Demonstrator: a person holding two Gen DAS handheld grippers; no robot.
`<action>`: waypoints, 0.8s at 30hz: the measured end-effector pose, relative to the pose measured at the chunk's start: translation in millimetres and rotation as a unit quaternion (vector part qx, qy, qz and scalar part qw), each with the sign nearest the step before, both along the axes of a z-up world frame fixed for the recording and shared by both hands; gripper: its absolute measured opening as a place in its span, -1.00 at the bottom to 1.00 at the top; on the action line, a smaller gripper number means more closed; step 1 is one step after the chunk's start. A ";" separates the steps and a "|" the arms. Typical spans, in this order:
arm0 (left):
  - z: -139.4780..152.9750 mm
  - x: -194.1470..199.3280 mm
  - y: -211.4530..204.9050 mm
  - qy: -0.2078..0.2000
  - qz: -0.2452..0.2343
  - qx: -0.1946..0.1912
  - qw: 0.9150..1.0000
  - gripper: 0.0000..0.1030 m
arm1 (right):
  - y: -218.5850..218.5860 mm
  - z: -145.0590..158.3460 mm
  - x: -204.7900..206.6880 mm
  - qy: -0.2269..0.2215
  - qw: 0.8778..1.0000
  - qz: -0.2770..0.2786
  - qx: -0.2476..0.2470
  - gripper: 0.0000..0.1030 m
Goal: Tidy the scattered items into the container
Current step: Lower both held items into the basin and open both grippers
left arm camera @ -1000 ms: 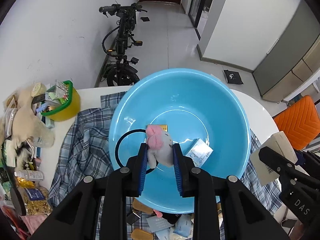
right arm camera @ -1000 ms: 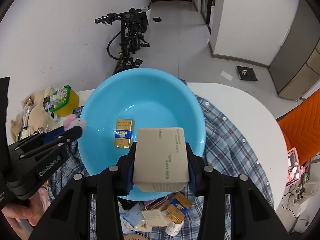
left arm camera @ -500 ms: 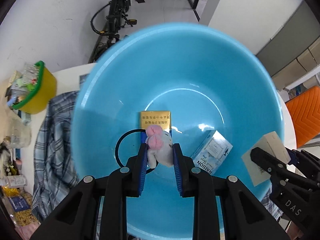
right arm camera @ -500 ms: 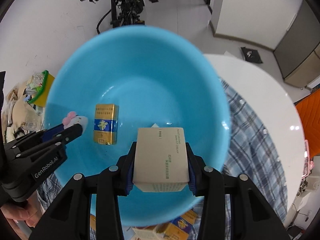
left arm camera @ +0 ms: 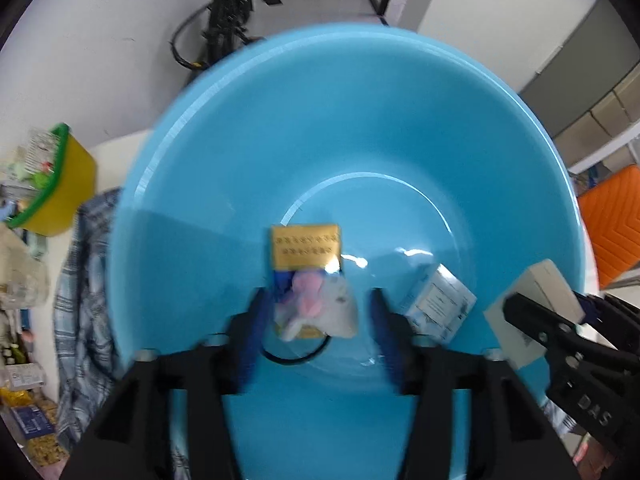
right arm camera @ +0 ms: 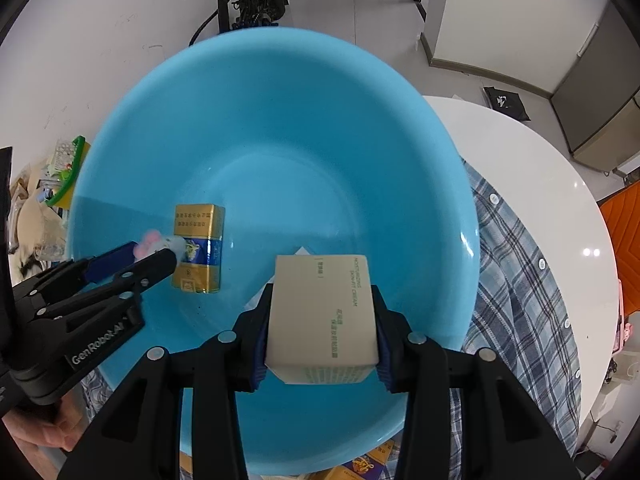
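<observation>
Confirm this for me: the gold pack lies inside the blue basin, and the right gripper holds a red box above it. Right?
One detail is off: the box in the right gripper is beige with printed text, not red. The right wrist view shows it clamped between the pads. The rest holds: the gold pack lies inside the blue basin, and that box is above the basin.

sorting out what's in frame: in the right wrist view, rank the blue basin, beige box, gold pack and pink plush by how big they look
1. blue basin
2. beige box, though it sits nearest the camera, so it looks enlarged
3. gold pack
4. pink plush, partly hidden
</observation>
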State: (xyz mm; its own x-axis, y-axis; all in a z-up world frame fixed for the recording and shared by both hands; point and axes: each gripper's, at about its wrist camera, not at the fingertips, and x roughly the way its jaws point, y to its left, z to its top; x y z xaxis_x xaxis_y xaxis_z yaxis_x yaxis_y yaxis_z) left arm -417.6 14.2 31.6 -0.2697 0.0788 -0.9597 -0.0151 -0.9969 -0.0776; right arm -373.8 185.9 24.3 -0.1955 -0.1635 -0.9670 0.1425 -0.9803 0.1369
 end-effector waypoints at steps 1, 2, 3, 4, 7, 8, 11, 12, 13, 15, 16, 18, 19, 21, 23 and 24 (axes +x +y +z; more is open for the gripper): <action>3.6 1.3 0.4 0.009 -0.001 0.003 1.000 0.29 | -0.7 2.6 0.7 0.001 1.000 0.001 -0.001 -0.21; 6.5 2.4 1.1 0.013 -0.004 0.011 1.000 0.29 | -0.9 5.4 1.6 0.003 1.000 0.002 0.001 -0.21; 7.8 3.1 1.8 0.011 -0.007 0.017 1.000 0.29 | -1.4 7.2 1.8 0.005 1.000 0.003 0.002 -0.21; 8.5 3.7 2.9 0.007 -0.009 0.018 1.000 0.29 | -1.4 8.6 2.3 0.006 1.000 0.003 0.003 -0.21; 8.4 6.1 0.6 0.003 -0.011 0.012 1.000 0.29 | -3.0 13.8 4.1 0.011 1.000 0.004 0.001 -0.21; 8.8 6.8 0.9 0.003 -0.011 0.014 1.000 0.29 | -4.0 15.1 4.2 0.012 1.000 0.003 0.003 -0.21; 7.8 7.8 1.2 -0.001 -0.011 0.010 1.000 0.29 | -7.6 15.6 3.0 0.016 1.000 0.006 0.006 -0.18; 8.4 7.5 -0.2 -0.002 -0.011 0.006 1.000 0.29 | -8.1 14.6 2.1 0.019 1.000 0.007 0.010 -0.14; 9.7 6.6 -2.2 0.001 -0.010 0.007 1.000 0.29 | -7.7 13.7 0.3 0.023 1.000 0.005 0.018 -0.06; 14.2 7.7 -2.2 0.009 -0.008 0.012 1.000 0.29 | -5.9 14.1 -3.0 0.038 0.999 -0.009 0.034 0.29; 15.9 8.1 -1.8 0.010 -0.008 0.010 1.000 0.29 | -3.7 15.2 -3.5 0.045 0.998 -0.015 0.032 0.32; 16.4 8.2 -1.8 0.009 -0.012 0.006 1.000 0.29 | 0.9 15.5 -4.5 0.046 0.998 -0.023 0.019 0.33; 16.0 7.4 -2.2 0.009 -0.012 0.006 1.000 0.29 | 2.3 15.1 -5.0 0.042 0.999 -0.024 0.013 0.33; 14.7 6.9 -4.1 0.008 -0.007 0.010 1.000 0.29 | 4.7 14.7 -5.5 0.040 0.999 -0.026 0.013 0.33; 12.3 6.6 -5.0 0.004 -0.003 0.013 1.000 0.29 | 5.9 16.2 -5.5 0.046 0.998 -0.026 0.016 0.33; 11.7 7.0 -4.7 0.005 -0.003 0.012 1.000 0.29 | 6.2 18.6 -5.1 0.053 0.998 -0.027 0.014 0.33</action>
